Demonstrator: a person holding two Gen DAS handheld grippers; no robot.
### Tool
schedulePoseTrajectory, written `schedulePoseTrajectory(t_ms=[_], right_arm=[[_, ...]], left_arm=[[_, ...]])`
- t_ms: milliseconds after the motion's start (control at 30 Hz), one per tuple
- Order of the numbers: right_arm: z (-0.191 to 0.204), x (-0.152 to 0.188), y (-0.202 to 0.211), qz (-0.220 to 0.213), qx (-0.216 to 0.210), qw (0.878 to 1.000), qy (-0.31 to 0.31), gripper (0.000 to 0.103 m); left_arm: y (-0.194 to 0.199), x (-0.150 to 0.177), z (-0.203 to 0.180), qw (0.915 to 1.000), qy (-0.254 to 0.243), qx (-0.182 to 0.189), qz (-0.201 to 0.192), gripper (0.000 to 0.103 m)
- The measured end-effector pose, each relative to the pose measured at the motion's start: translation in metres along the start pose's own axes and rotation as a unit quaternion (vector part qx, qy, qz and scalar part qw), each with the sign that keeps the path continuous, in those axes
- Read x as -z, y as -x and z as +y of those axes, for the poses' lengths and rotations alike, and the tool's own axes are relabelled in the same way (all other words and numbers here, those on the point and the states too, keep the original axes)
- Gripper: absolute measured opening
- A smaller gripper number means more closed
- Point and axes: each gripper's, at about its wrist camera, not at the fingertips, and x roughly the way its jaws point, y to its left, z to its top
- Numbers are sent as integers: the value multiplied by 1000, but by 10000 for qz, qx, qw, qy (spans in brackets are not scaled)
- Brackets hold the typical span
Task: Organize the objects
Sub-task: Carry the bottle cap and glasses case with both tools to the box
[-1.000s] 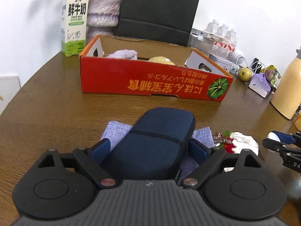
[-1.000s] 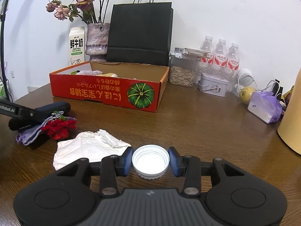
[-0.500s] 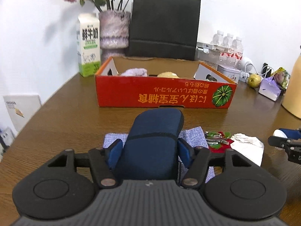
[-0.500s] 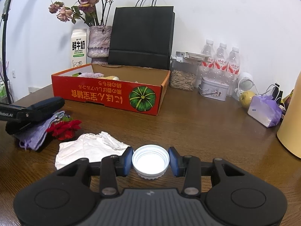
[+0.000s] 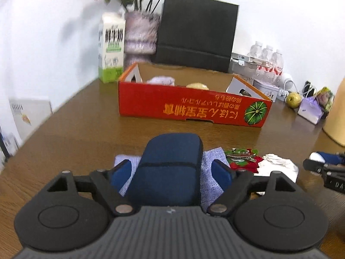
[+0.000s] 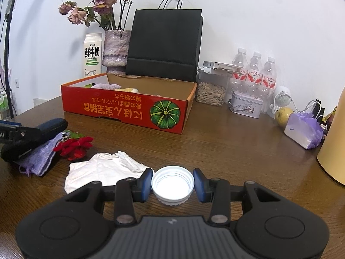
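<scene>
While the left tongs [image 5: 171, 172] stand released around the case [image 5: 170, 168], w/ a gap showing at each pad after the jaws have just been opening, we judge nothing is gripped on that side. The case sits between the jaws, lying on the pouch [image 5: 210, 172] on the table [image 5: 82, 129].

Handling, as we judge it: the case looks like a stiff shell under fabric, light, not fragile, and the cloth skin should give decent friction. Best hold is across its narrow width, approx mid-length near the zip seam, pads on the two long sides. The pouch below is soft and may drag along if we pinch too low.

Its long axis runs straight ahead of the left tongs, far end pointing toward the box [image 5: 194, 105], well apart from it.

The right tongs [image 6: 172, 184] are clenched on the cap [image 6: 172, 185], open side up, pads pressing its ribbed rim from both sides. Cap is light, rigid plastic, round, so no long axis. A tissue [image 6: 103, 170] lies just left of those tongs, and the flower clip [image 6: 75, 145] beyond it.
</scene>
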Motion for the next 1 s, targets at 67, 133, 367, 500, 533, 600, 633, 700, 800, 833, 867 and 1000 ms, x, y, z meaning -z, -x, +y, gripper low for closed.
schedulePoseTrajectory(t_ms=[67, 133, 367, 500, 533, 600, 633, 700, 800, 833, 867, 1000], right_arm=[[0, 0, 0, 3, -2, 10000, 0, 40], [0, 0, 0, 4, -4, 10000, 0, 40], [1, 1, 1, 4, -17, 10000, 10, 40], [1, 0, 2, -8, -12, 10000, 12, 40], [1, 0, 2, -12, -14, 10000, 17, 40], [1, 0, 2, -34, -14, 10000, 27, 40], [1, 0, 3, -45, -40, 10000, -2, 40], [2, 0, 5, -74, -103, 9999, -38, 40], [5, 1, 10, -149, -172, 9997, -52, 40], [8, 1, 11, -159, -205, 9997, -36, 40], [10, 1, 12, -175, -229, 9996, -27, 40], [19, -3, 18, -263, -360, 9990, -58, 39]], left_arm=[[-8, -1, 10, 9994, 268, 99, 203, 84], [-15, -1, 17, 9983, 438, 138, 346, 84], [-16, 0, 15, 9986, 248, 337, 334, 67], [-10, 0, 14, 9994, 247, 134, 183, 62], [-8, 0, 12, 9997, 205, 69, 115, 62], [-2, 0, 10, 9999, 160, 49, -6, 62], [1, 0, 9, 9999, 120, 21, -64, 62], [7, 1, 4, 9998, 34, -51, -170, 62], [15, 4, -3, 9995, -12, -134, -276, 62], [18, 4, -5, 9994, -2, -178, -301, 62], [19, 5, -6, 9992, 0, -237, -318, 62], [28, 5, -10, 9988, 53, -329, -352, 62]])
